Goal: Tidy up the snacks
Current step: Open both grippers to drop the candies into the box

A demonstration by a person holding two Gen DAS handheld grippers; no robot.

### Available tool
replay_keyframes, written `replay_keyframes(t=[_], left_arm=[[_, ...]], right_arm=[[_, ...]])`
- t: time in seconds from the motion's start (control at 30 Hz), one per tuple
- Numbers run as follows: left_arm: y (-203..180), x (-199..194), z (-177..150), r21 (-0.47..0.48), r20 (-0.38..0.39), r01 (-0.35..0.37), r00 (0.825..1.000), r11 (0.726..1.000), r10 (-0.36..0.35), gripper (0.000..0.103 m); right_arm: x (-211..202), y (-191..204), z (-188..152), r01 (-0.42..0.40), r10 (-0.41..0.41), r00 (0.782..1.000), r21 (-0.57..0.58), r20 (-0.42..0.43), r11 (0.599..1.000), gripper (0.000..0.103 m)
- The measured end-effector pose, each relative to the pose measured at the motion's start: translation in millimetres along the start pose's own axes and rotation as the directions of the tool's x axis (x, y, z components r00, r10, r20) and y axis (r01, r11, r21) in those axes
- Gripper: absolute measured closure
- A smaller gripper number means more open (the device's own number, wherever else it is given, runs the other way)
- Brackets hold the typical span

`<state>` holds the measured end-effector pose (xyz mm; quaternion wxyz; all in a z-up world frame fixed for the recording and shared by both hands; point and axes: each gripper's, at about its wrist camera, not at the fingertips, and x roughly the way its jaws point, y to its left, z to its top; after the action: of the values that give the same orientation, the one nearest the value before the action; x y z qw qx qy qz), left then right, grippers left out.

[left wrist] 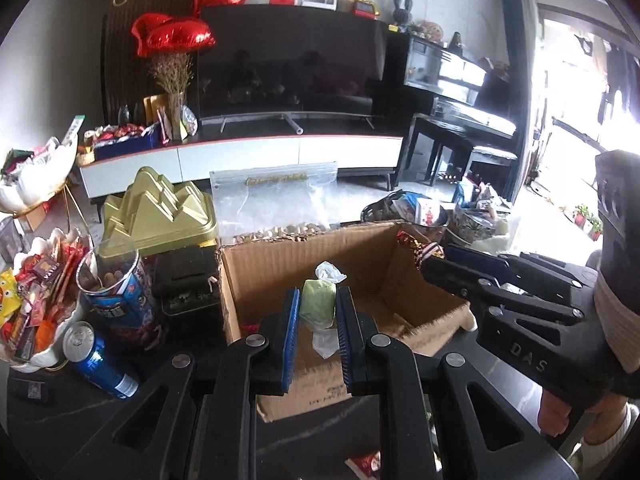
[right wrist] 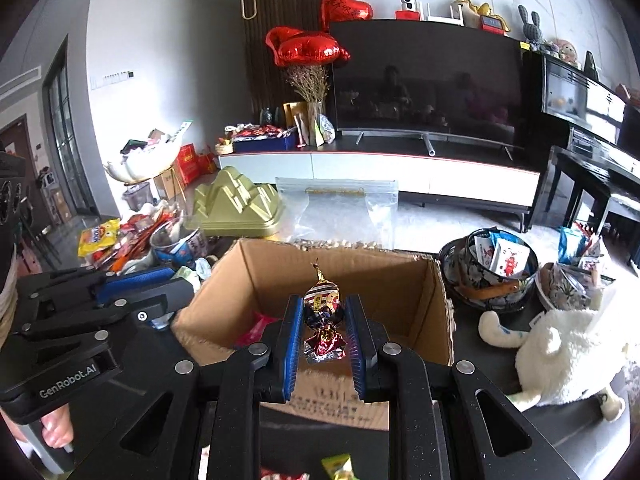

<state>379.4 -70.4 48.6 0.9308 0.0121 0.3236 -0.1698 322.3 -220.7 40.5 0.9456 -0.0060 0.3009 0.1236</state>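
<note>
Both grippers are held over the open brown cardboard box (right wrist: 320,280) on the desk, the left gripper (left wrist: 318,312) clenched narrowly on a pale green wrapped sweet (left wrist: 318,306) and the right gripper (right wrist: 322,320) clamped on a round foil-wrapped candy with twisted ends (right wrist: 323,312). If either is released too near the front rim, the sweet could be bounced out onto the dark desk (right wrist: 480,360). A collision between the two grippers is also judged possible, since they are crowded close above the same box.

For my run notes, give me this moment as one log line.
left gripper: shut on green candy | right gripper: shut on foil candy | both over cardboard box
</note>
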Motion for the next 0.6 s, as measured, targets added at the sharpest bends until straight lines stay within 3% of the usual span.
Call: replay_keyframes(t=[0.07,0.1,0.17,0.6], left_arm=[[3,6,2,-0.012,-0.008,-0.038,0.999,0.999,0.038,0.066],[6,5,2,-0.023,0.002,-0.054,0.999,0.998,0.054,0.057],[4,-1,-3,-0.016,0.023,-0.067,0.997,0.998,0.068,0.054],[-19,-66,-44,0.052,0.095,-0.120,0.989,0.991,0.115,0.040]], right_arm=[[6,-3,2,0.016,-0.016,1.000,0.005,0.006,1.000,0.080],[7,-4,1,0.025,-0.025,1.000,0.010,0.006,1.000,0.074],[7,-7,-2,0.035,-0.036,0.999,0.024,0.009,0.999,0.061],[-41,10,-46,0.036,-0.036,0.999,-0.013,0.022,0.999,0.048]])
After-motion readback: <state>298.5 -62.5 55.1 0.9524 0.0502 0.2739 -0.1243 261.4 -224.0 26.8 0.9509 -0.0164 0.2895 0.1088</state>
